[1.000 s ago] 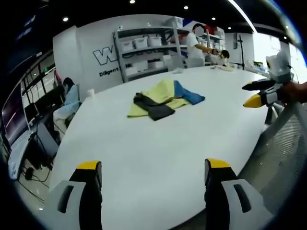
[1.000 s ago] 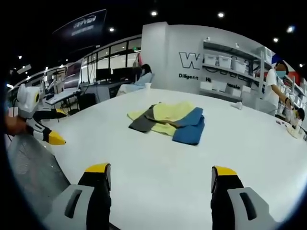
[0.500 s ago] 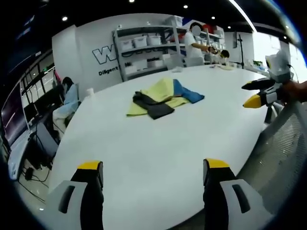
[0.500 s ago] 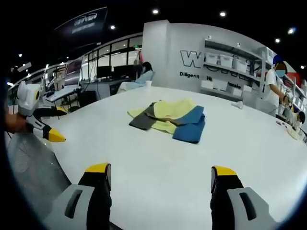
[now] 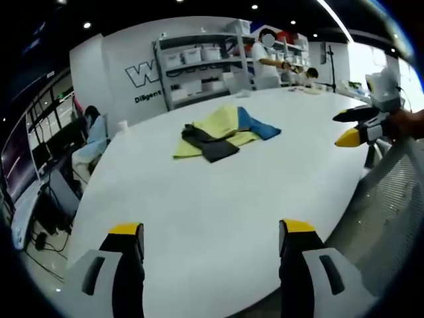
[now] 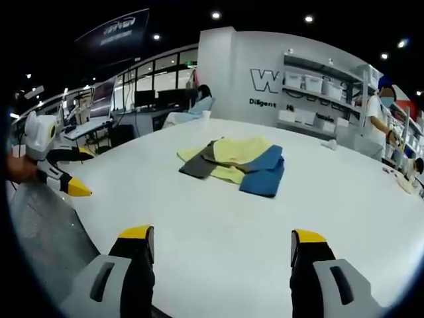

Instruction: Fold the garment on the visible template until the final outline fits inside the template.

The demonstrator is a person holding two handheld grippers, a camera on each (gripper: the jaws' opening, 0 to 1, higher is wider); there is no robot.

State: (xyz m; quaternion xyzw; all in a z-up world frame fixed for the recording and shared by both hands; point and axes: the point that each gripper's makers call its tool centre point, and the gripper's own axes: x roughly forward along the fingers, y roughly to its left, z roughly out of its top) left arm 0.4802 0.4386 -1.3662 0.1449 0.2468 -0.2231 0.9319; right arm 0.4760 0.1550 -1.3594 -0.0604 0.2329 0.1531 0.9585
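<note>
Little has moved since a second ago: both views have drifted slightly, and the garment lies as it did on the table.

Largest is the table (image 5: 218, 199), a wide white oval with a smooth matte top. Near its centre lies the garment (image 5: 222, 132), a soft, rumpled heap in three colours: pale yellow in the middle, dark grey at its 8 o'clock side, blue at its 3 o'clock side in the left gripper view. In the right gripper view the same heap (image 6: 235, 165) sits at 12 o'clock from the jaws, grey at 9 o'clock, blue at 4 o'clock. Its layers overlap unevenly, with loose corners sticking out. No template outline can be made out under it.

Left gripper (image 5: 209, 242): jaws spread wide, grey with yellow tips, holding nothing, hanging over the table's near edge, well apart from the garment. It also shows at 9 o'clock in the right gripper view (image 6: 69, 185), off the table edge.

Right gripper (image 6: 218, 245): jaws likewise wide apart, empty, above the near edge. In the left gripper view it appears at 3 o'clock (image 5: 361, 129), held by a hand (image 5: 411, 122).

Behind the table stand white shelves (image 5: 205, 66) with bins.
</note>
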